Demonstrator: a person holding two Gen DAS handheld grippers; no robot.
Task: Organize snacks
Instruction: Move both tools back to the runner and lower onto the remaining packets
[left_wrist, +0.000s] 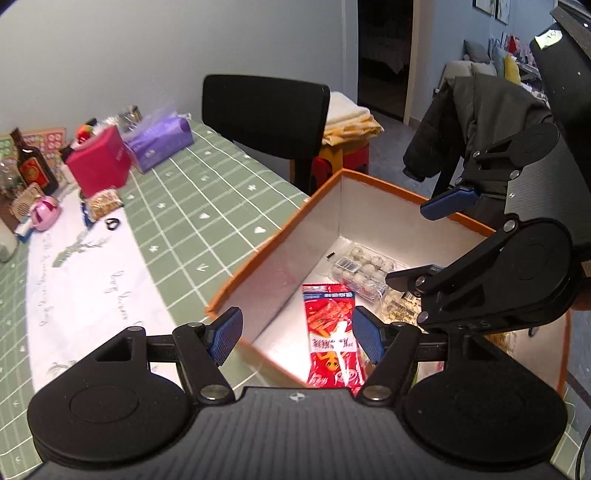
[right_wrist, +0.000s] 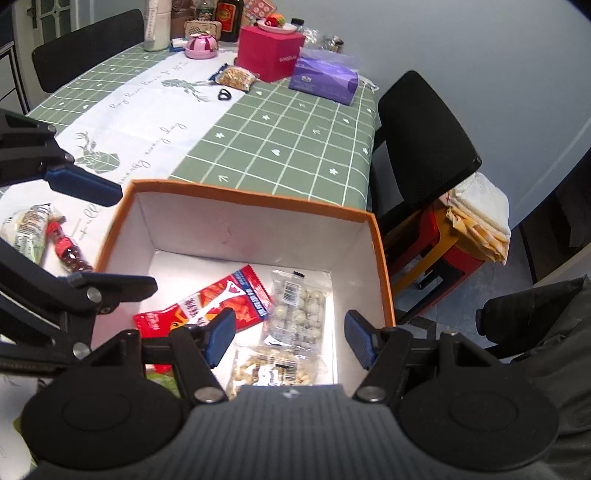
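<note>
Both grippers, left (left_wrist: 297, 334) and right (right_wrist: 291, 339), over the orange box (right_wrist: 255, 201) on the desk (right_wrist: 273, 129), jaws released, empty. Red snack pack (right_wrist: 221, 302), ball candies (right_wrist: 299, 306), nuts (right_wrist: 266, 369) inside.

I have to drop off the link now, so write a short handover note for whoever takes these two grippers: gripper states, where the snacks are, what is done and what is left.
Left gripper: open, empty, over the near end of the orange box.
Right gripper: open, empty, above the box too.
Done: three packs lie in the box: the red snack packet, the clear pack of white balls, and the nut pack nearest the right gripper.
Left: two packs on the table left of the box, a pale wrapped one and a red candy tube; a golden snack bag far up the tablecloth by the red cube box.
</note>
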